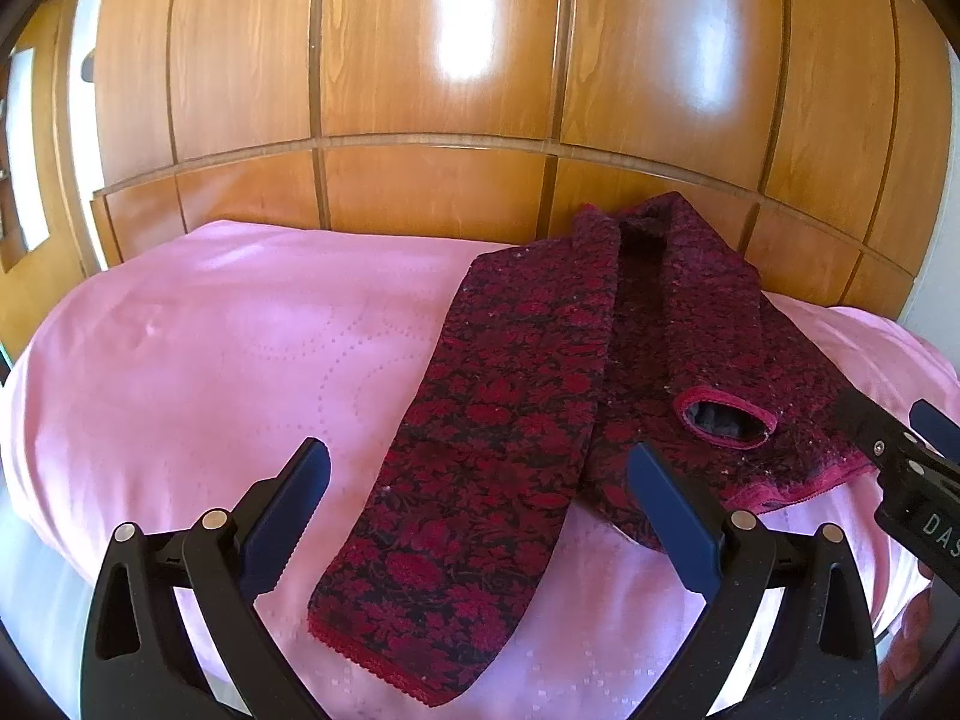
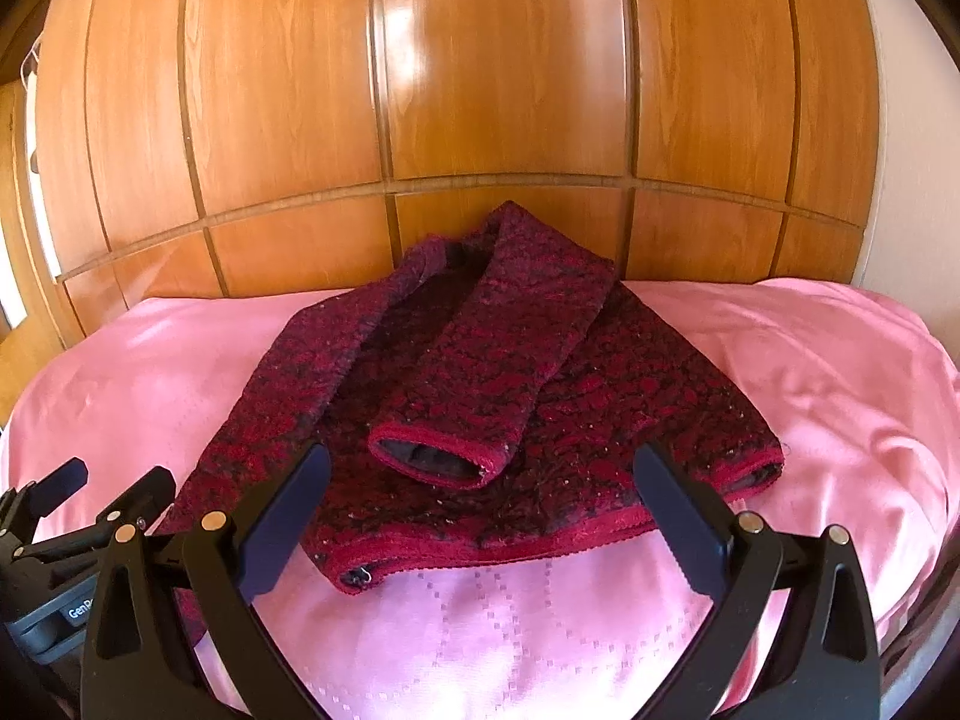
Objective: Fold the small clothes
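A dark red and black floral knit cardigan [image 1: 528, 372] lies on the pink bedspread [image 1: 210, 348], also seen in the right wrist view [image 2: 480, 384]. One sleeve is folded across the body, its cuff [image 2: 429, 457] facing me. The other sleeve [image 1: 456, 510] stretches out towards the near edge. My left gripper [image 1: 480, 516] is open and empty, its fingers standing either side of that stretched sleeve, above it. My right gripper [image 2: 480, 516] is open and empty over the cardigan's hem [image 2: 510, 546]. The right gripper also shows in the left wrist view [image 1: 900, 456], the left gripper in the right wrist view [image 2: 102, 492].
A glossy wooden panelled wardrobe [image 1: 450, 90] rises right behind the bed. The bedspread [image 2: 810, 372] spreads out to both sides of the cardigan and drops off at the near edge. A bright opening [image 1: 24, 150] shows at the far left.
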